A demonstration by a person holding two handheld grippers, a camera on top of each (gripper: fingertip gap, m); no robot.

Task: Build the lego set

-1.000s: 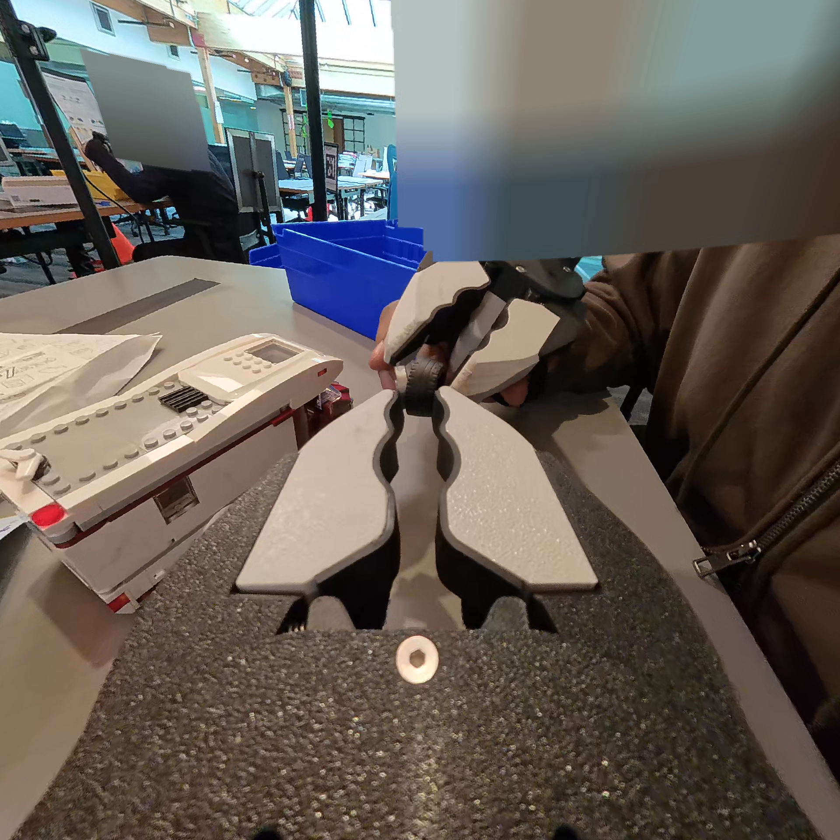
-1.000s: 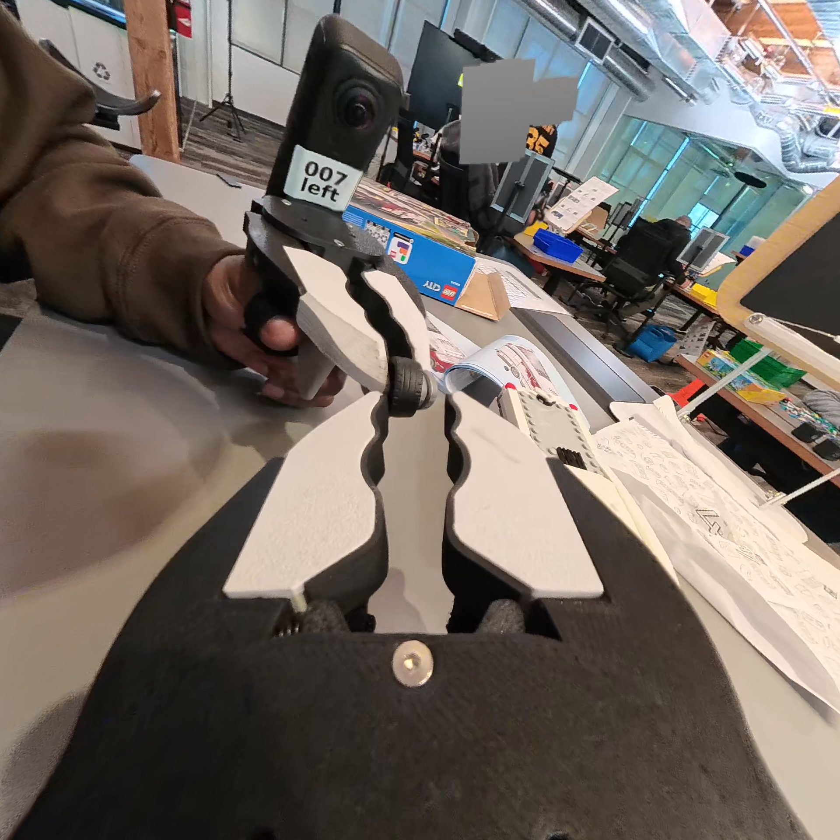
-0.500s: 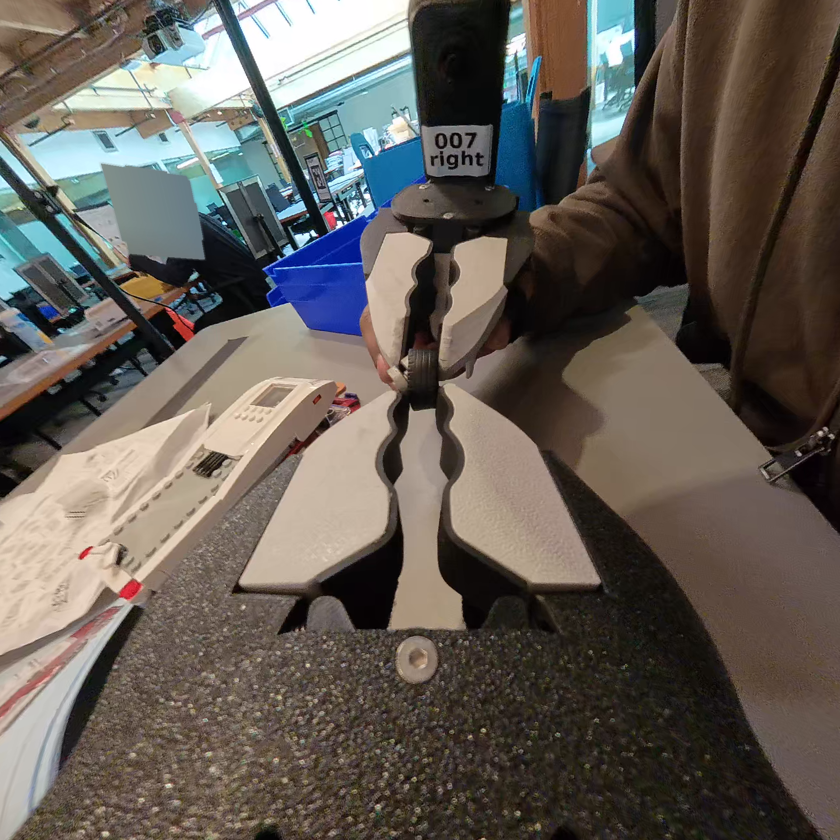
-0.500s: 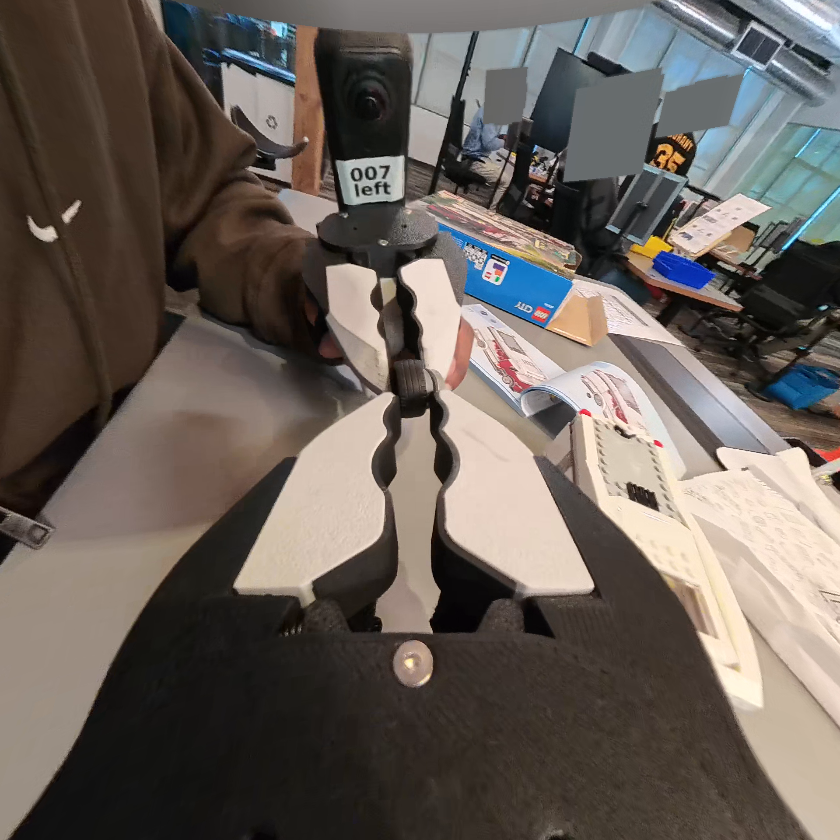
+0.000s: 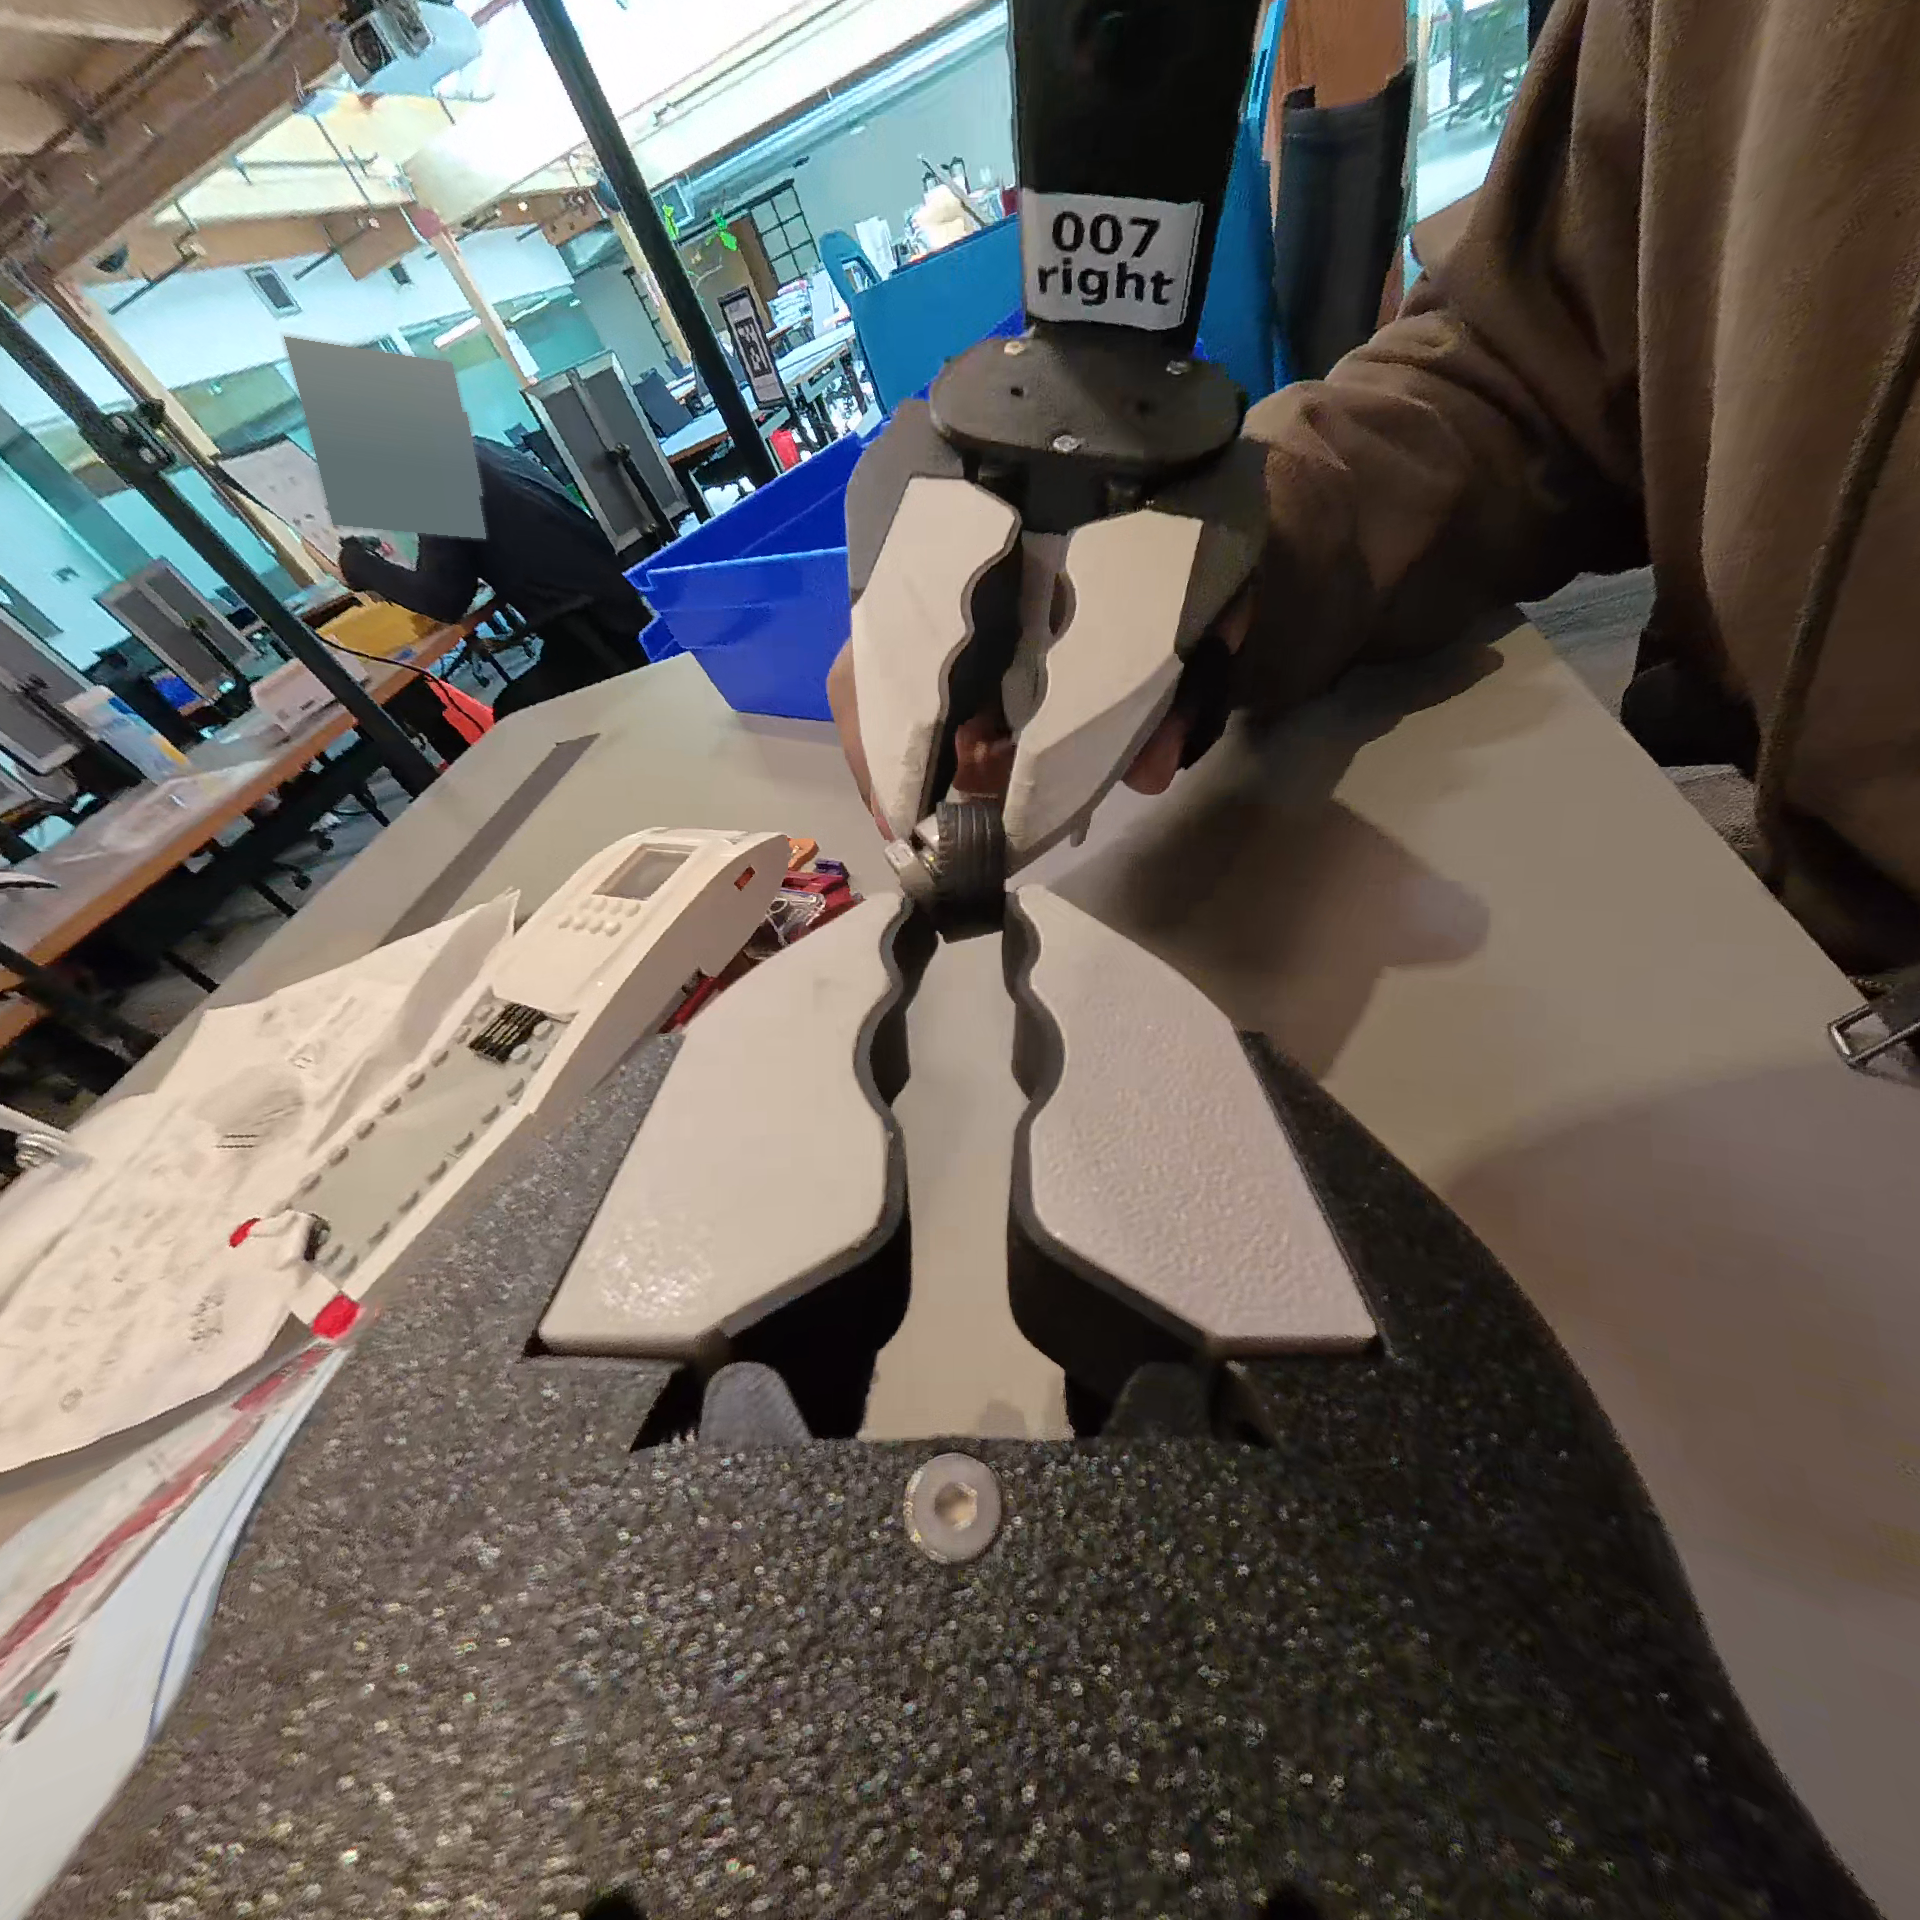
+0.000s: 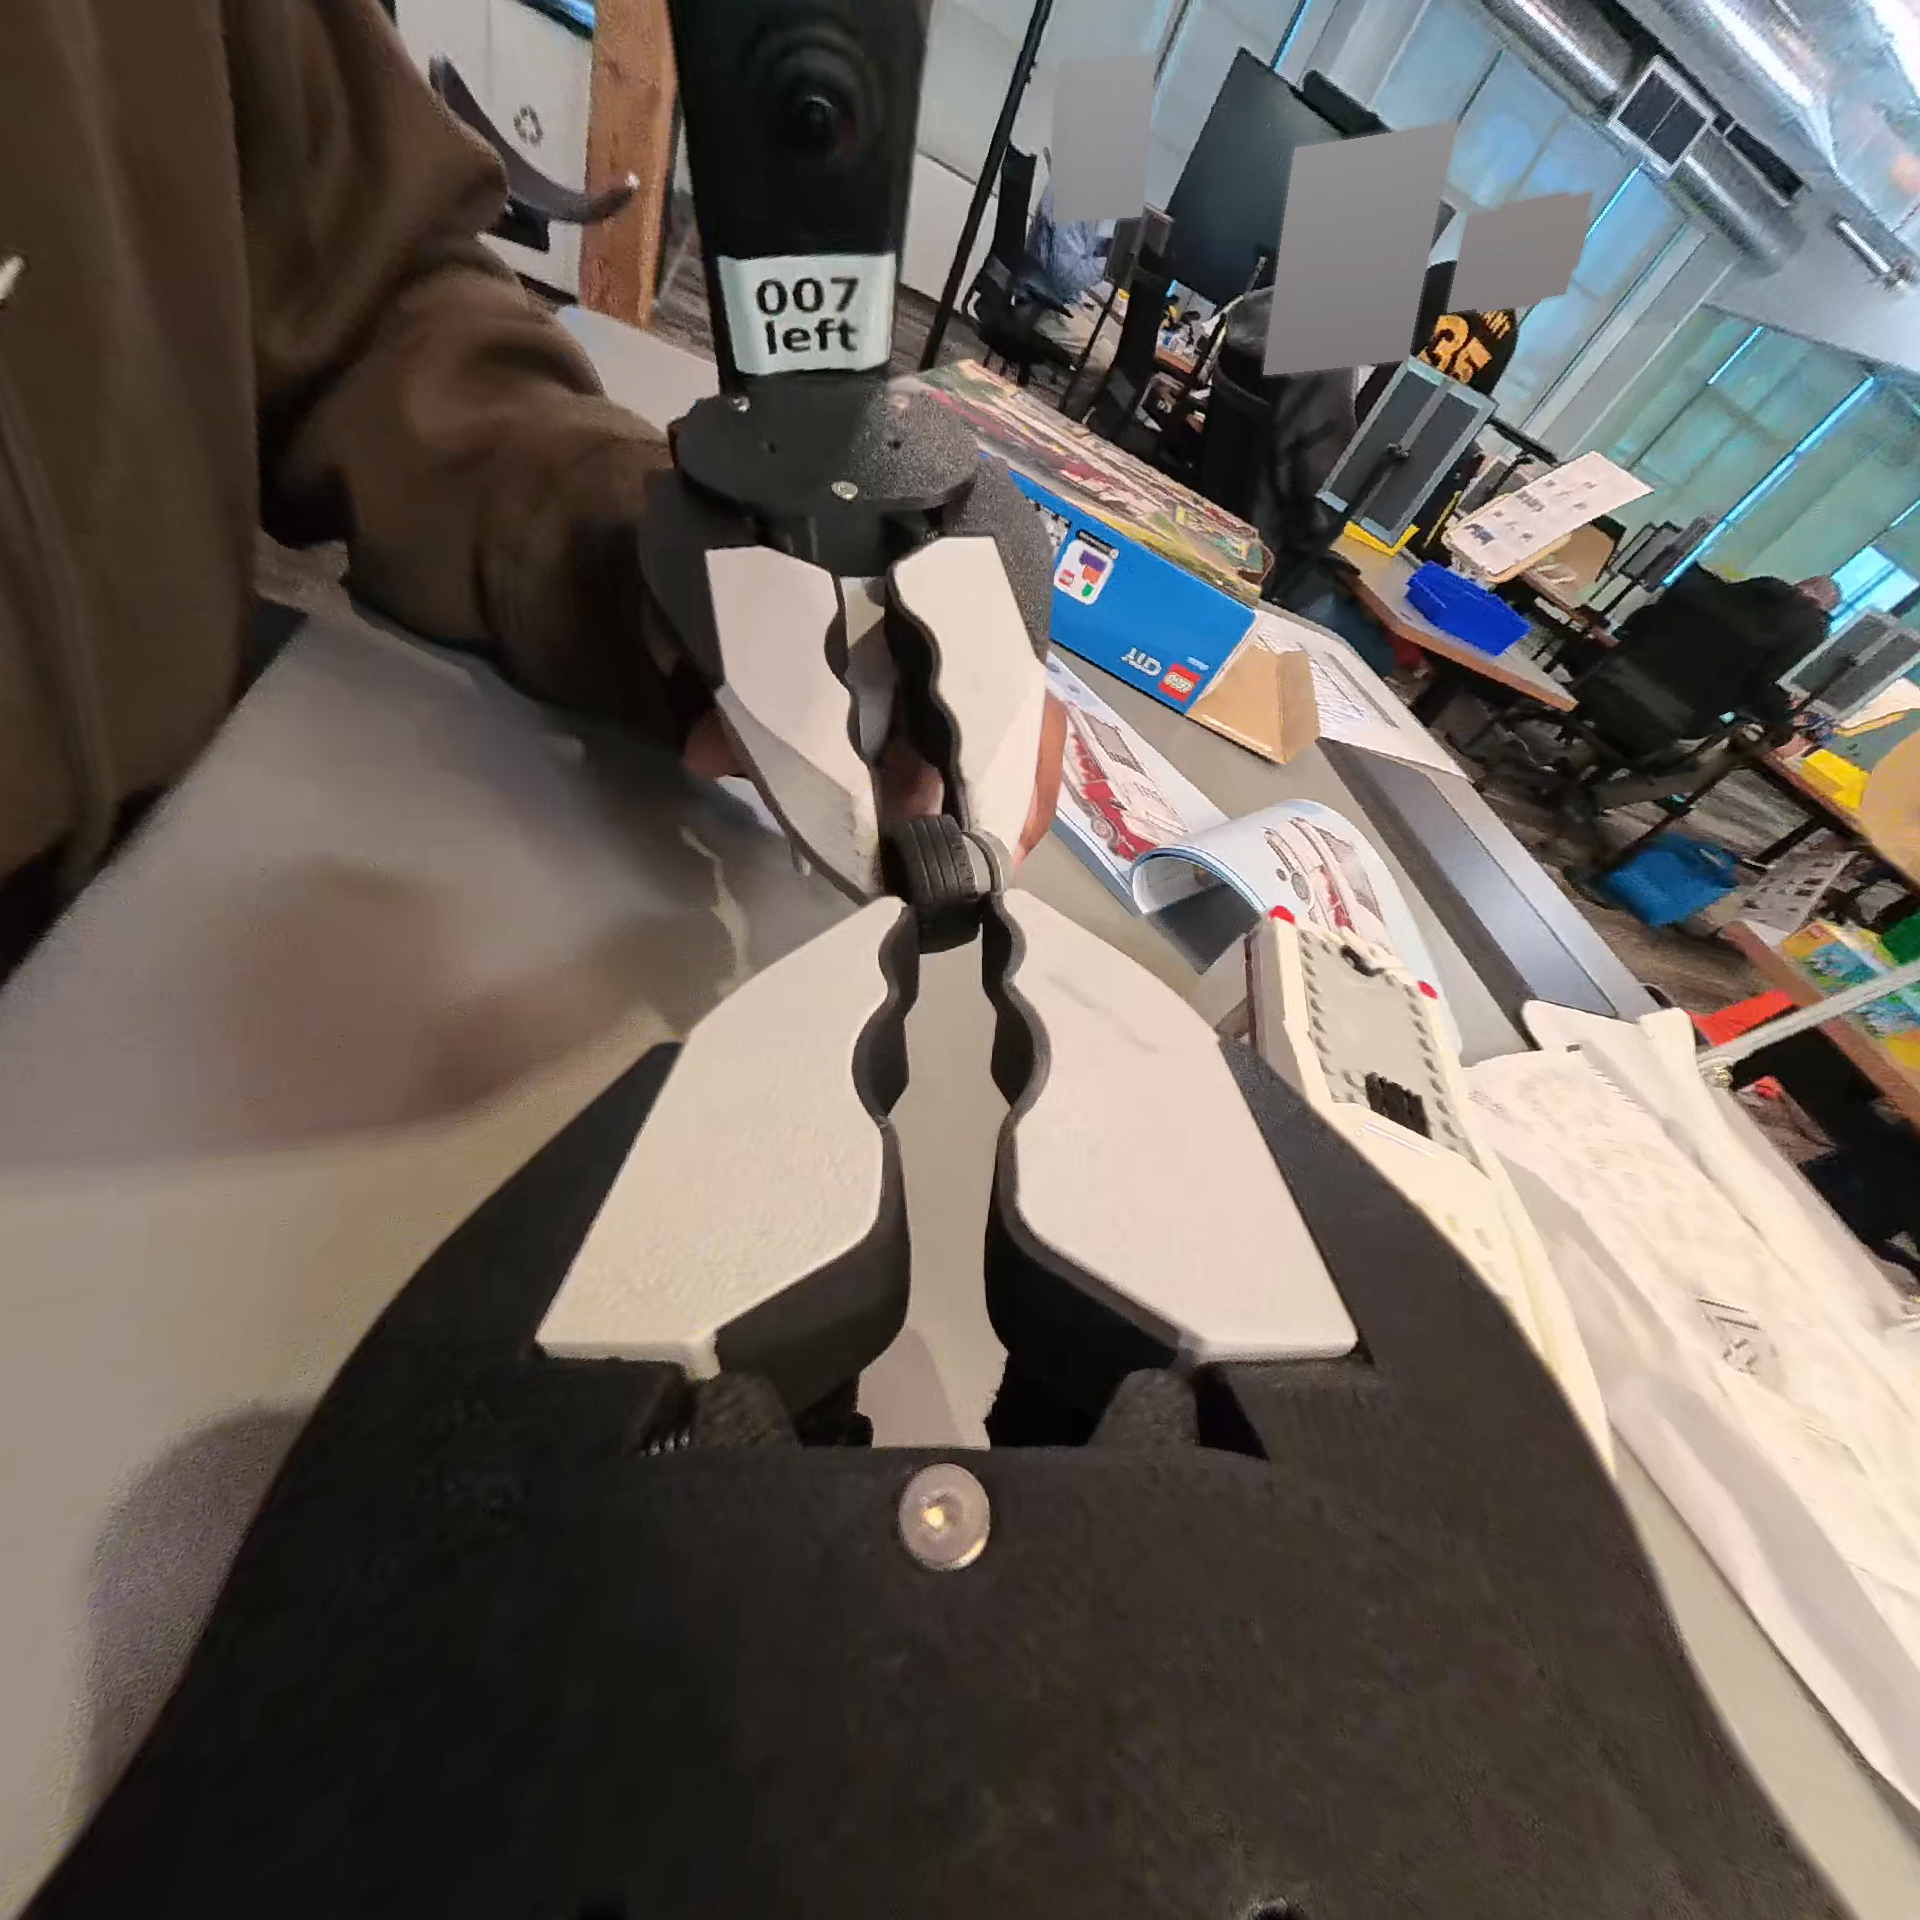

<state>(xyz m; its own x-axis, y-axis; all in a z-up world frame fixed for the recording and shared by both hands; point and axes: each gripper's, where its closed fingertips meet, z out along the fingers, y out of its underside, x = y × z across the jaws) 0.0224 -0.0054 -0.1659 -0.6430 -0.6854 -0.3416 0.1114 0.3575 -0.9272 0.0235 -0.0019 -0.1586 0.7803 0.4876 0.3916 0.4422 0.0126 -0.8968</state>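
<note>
Two grippers, left gripper [image 5: 954, 914] and right gripper [image 6: 943, 914], meet above the desk [image 5: 1507, 935] near its front edge; our nearly shut jaws both pinch one small black ribbed toy wheel [image 5: 971, 852] with a grey hub.

Wheel [image 5: 961, 852] between both grippers' fingers (tip to tip) above table [image 5: 1455, 1039], brick model [image 5: 582, 977] left, bins [image 5: 758, 613] behind

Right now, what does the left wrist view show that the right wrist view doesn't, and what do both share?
Only the left wrist view shows the blue bins and the white brick model's screen and buttons. Only the right wrist view shows the blue set box and open instruction booklet. Both show the left gripper and right gripper clamped tip to tip on one small black toy tire, above the grey table.
</note>
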